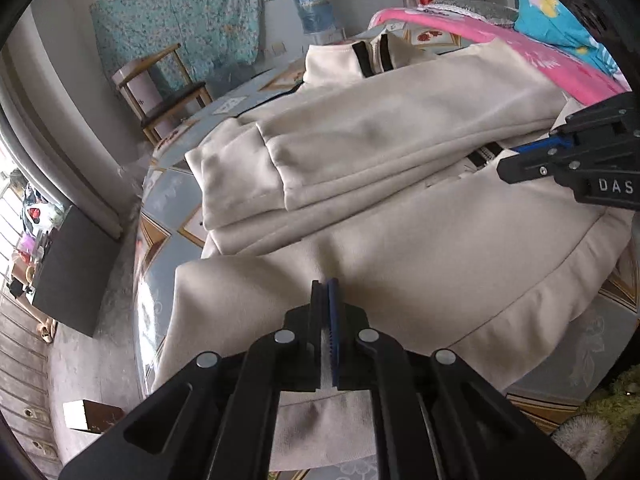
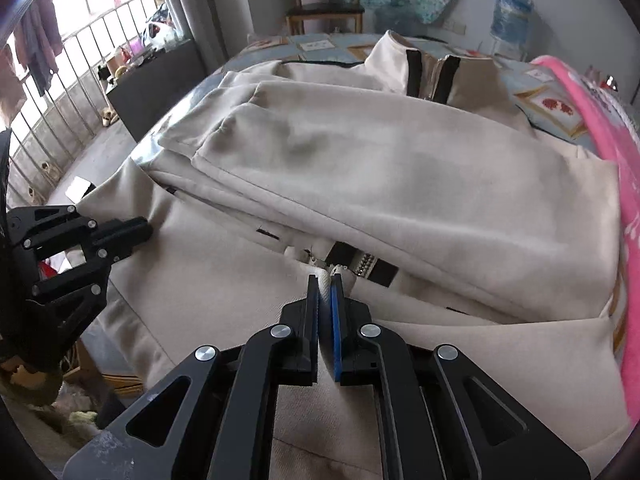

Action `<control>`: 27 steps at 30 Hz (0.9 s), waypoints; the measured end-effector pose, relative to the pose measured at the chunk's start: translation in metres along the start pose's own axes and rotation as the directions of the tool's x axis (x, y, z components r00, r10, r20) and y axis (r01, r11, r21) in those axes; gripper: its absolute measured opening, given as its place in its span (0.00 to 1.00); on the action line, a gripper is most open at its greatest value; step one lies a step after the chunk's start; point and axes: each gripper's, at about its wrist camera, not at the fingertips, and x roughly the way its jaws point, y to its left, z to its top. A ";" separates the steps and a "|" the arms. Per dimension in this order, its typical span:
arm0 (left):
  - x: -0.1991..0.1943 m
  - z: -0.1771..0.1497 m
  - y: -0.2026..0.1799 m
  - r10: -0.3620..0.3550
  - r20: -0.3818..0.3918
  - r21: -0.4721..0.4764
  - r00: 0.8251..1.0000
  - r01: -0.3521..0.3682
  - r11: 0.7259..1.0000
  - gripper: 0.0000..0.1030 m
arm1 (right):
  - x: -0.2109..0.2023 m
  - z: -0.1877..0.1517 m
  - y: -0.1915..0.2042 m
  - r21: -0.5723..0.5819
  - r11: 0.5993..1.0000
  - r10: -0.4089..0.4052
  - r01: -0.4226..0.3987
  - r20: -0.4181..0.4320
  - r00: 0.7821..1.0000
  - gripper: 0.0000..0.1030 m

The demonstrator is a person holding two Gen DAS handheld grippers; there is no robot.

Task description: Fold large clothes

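Both grippers sit low over a cream jacket spread on a patterned table. Left gripper, at six o'clock in its own view, is clenched, and a sliver of pale fabric shows between its jaws, so it appears to pinch the hem half of the garment. Right gripper, also at six o'clock in its view, is nearly closed with a narrow gap between its blue pads; its tips reach the zipper end at the jacket's front, but whether cloth is truly caught there I cannot tell. The jacket fills the middle of both views, its sleeves already folded across the chest toward twelve o'clock and the collar standing at one o'clock. The next move is likely lifting the lower half up over the sleeves. The risks: a thin pinch on the right could slip, so one corner drops and the fold lands skewed; grabbing only the top layer would drag the front open at the zipper; an uneven lift could tug the stacked sleeves loose, or pull the garment toward the pink blanket at three o'clock.
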 end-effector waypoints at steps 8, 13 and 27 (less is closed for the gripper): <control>0.000 0.001 0.002 -0.016 -0.007 -0.011 1.000 0.016 1.000 0.03 | -0.080 -0.016 -0.082 0.175 0.967 -0.208 0.184 0.127 0.970 0.43; -0.001 0.000 0.002 -0.013 -0.007 -0.011 1.000 0.013 1.000 0.03 | -0.068 -0.032 -0.130 0.220 0.926 -0.319 0.308 0.018 0.948 0.44; -0.001 0.000 0.000 -0.005 -0.005 -0.009 1.000 0.005 1.000 0.04 | -0.113 -0.048 -0.138 0.357 0.898 -0.343 0.256 0.205 0.917 0.07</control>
